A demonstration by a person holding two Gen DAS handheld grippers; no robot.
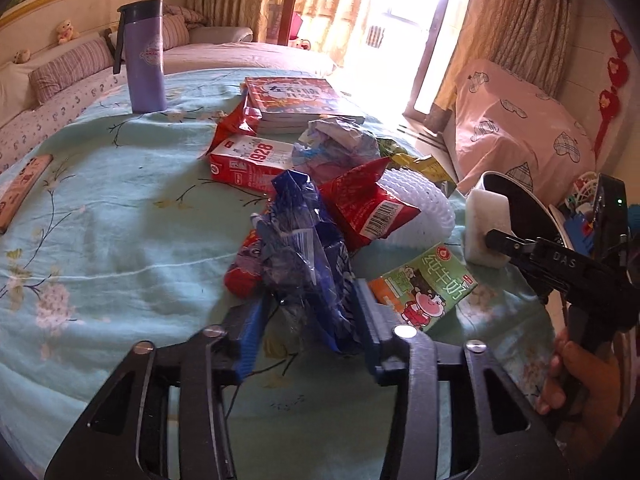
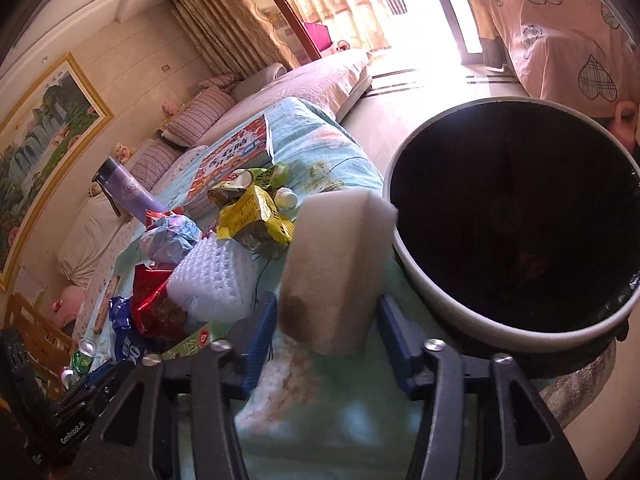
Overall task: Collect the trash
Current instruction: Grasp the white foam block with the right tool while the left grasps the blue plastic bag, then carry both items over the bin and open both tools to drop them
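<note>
Holding two items: my left gripper [image 1: 308,320] jaws clamp the blue wrapper [image 1: 308,248] over the bed [image 1: 120,240]; right gripper [image 2: 326,320] jaws clamp the sponge [image 2: 336,264] beside the bin [image 2: 436,304]. Risk: loose wrapper slipping out.

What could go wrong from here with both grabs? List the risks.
1. The left gripper has the crinkly blue wrapper between its jaws; thin film may slip out, or drag the red packet lying against it.
2. The right gripper has the white sponge by its lower end only, tilted; it may twist free before it is over the trash bin.
</note>
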